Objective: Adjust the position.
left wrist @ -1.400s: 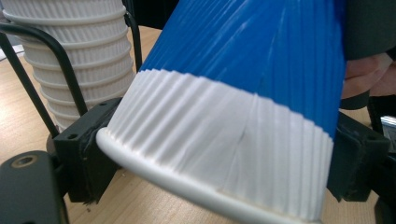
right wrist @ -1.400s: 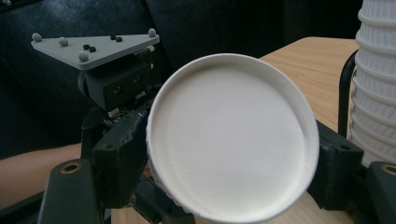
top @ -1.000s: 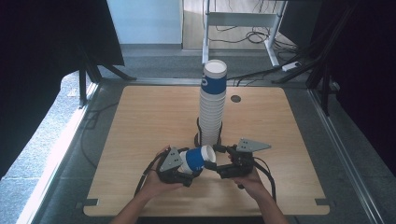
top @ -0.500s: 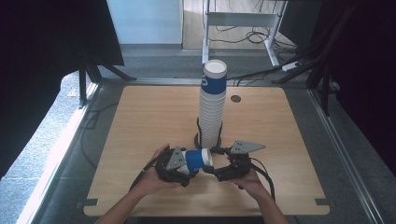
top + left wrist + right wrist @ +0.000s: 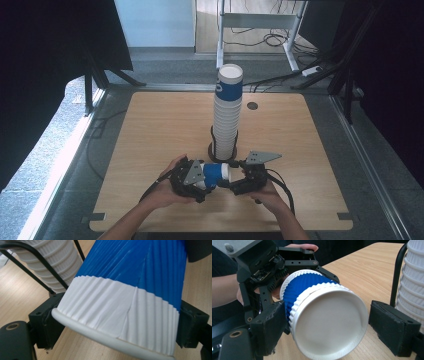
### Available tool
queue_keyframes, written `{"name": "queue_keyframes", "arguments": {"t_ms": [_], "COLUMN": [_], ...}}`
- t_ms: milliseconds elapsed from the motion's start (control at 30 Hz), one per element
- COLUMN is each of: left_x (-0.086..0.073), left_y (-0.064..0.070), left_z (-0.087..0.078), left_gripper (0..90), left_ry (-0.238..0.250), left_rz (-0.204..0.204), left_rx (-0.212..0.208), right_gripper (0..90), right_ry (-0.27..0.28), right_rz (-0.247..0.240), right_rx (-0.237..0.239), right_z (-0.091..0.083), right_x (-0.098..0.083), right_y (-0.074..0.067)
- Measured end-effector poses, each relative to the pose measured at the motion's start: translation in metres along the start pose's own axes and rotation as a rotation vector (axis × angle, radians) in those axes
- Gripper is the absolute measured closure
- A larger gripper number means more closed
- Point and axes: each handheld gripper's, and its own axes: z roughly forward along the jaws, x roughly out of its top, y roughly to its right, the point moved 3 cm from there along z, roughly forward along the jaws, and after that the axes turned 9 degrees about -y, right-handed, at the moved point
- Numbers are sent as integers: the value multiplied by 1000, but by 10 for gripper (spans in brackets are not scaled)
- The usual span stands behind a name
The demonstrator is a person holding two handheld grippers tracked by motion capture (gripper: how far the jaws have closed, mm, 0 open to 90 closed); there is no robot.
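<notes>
**Cup could slip or crush between the two grippers**

Low in the middle of the high view, a blue and white paper cup (image 5: 216, 173) lies on its side above the table (image 5: 150, 130), just below the tall stack of cups (image 5: 227, 115) in its wire holder. The left gripper (image 5: 197, 176) clenches the cup near its rim. The right gripper (image 5: 324, 325) has just been opening and closing; its jaws straddle the cup's closed end, one pad (image 5: 270, 322) touching, the other clear. A hard squeeze may dent the ribbed wall; a sideways tug may knock the stack.
</notes>
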Motion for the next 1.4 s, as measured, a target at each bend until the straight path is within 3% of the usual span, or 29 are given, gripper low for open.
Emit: {"name": "queue_keyframes", "arguments": {"t_ms": [167, 567, 833, 1000, 1400], "left_x": [2, 0, 1, -2, -23], "left_y": [3, 3, 1, 0, -1], "left_z": [2, 8, 8, 9, 17], "left_gripper": [117, 108, 87, 55, 52], "left_ry": [10, 13, 32, 53, 214], "left_rz": [4, -10, -30, -74, -283], "left_rx": [-10, -28, -33, -43, -132], "right_gripper": [219, 275, 280, 282, 281], "right_ry": [-11, -3, 14, 35, 103], "right_rz": [0, -40, -34, -23, -4], "right_rx": [49, 30, 35, 34, 27], "right_z": [3, -1, -2, -6, -20], "right_x": [-2, -1, 0, 0, 3], "right_y": [-2, -4, -3, -2, 4]}}
